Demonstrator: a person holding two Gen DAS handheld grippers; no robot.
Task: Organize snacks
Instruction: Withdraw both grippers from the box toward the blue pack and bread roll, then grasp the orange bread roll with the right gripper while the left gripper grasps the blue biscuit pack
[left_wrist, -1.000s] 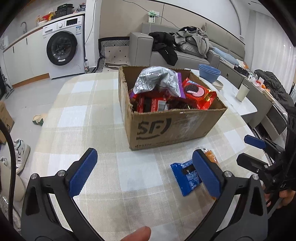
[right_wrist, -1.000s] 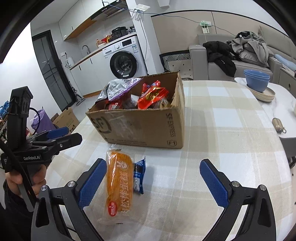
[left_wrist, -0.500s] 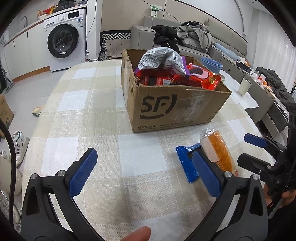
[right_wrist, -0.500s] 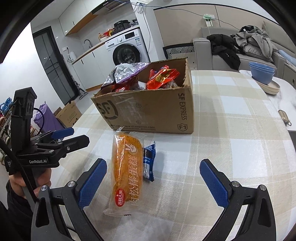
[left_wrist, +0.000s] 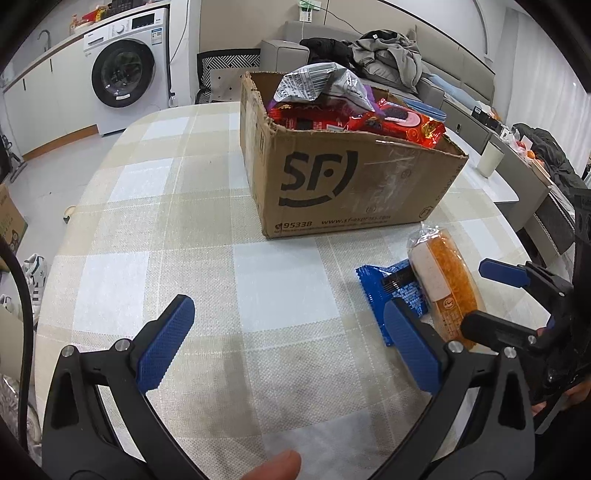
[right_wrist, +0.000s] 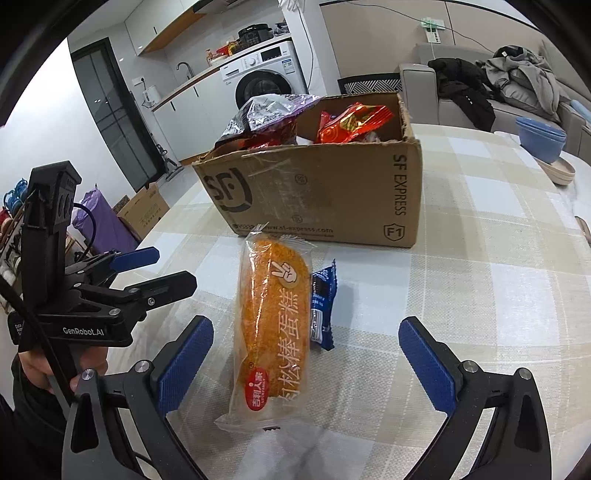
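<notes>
Both grippers released, holding nothing. Cake bar (right_wrist: 273, 325) lies between our right gripper (right_wrist: 306, 362) jaws, blue packet (right_wrist: 322, 306) touching it. We should clamp mid-wrapper only, then lift into box (right_wrist: 314, 192).

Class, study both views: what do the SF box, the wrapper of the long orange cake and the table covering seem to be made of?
SF box: brown corrugated cardboard, matte, with ragged torn edges. Cake wrapper: clear glossy plastic film, likely, with crimped ends and glare. Table covering: seemingly woven checked fabric, matte, with a visible weave.
</notes>
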